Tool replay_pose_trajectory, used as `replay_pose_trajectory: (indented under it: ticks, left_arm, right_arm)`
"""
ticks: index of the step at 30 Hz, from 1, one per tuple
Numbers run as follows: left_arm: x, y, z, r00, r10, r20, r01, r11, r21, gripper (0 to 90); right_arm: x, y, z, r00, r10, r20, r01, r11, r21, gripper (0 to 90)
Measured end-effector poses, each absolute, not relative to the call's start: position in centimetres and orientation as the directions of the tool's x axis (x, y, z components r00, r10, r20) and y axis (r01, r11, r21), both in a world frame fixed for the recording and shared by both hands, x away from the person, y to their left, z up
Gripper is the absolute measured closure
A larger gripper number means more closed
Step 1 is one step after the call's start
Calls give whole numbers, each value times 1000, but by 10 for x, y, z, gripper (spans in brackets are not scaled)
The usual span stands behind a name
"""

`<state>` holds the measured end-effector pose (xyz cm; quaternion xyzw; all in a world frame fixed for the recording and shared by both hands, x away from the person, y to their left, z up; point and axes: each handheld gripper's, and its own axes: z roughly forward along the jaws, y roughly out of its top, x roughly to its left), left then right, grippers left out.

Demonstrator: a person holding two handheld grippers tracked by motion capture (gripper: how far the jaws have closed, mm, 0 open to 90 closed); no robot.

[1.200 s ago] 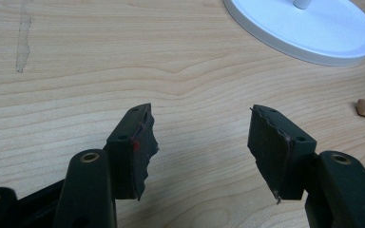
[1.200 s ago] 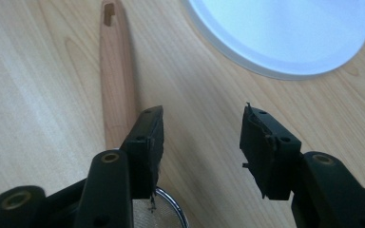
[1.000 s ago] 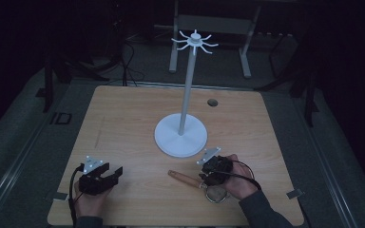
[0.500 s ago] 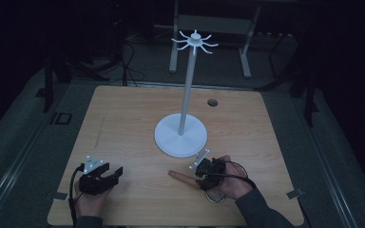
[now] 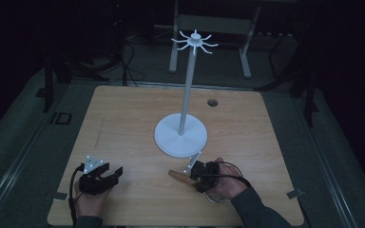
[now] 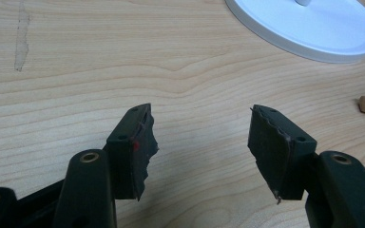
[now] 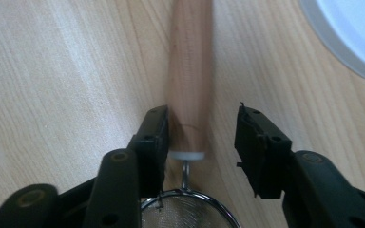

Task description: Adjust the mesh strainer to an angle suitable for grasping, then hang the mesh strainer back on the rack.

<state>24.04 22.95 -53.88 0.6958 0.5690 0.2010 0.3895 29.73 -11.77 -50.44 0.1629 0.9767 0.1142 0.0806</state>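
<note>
Lying near the table's point(image 5: 123, 118) front edge beside the white stand's base point(image 5: 168, 142), a wooden-handled mesh strainer point(image 7: 188, 90), straddled by the closing, not yet clamped right gripper point(image 7: 202, 137); left gripper point(image 6: 199, 142) agape, empty.

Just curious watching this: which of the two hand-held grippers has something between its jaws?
The right gripper: a small strainer's wooden handle lies between its jaws, which have just been closing. The left gripper stands open over bare table.
</note>
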Motion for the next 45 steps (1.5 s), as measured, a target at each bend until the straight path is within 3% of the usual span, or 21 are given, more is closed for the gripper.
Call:
replay_pose_trajectory:
  ticks: [13, 25, 45]
  left_arm:
    - [241, 230, -539, 274, 948, -161, 638, -54, 768, 415]
    - [241, 230, -539, 274, 948, -163, 638, -52, 768, 415]
    - [242, 229, -539, 277, 948, -160, 638, -57, 768, 415]
  right_arm:
    - [310, -115, -517, -938, 346, -29, 337, 928, 161, 644]
    - [313, -112, -521, -931, 364, -26, 358, 923, 139, 691]
    - [309, -119, -515, -914, 400, -73, 374, 897, 237, 693]
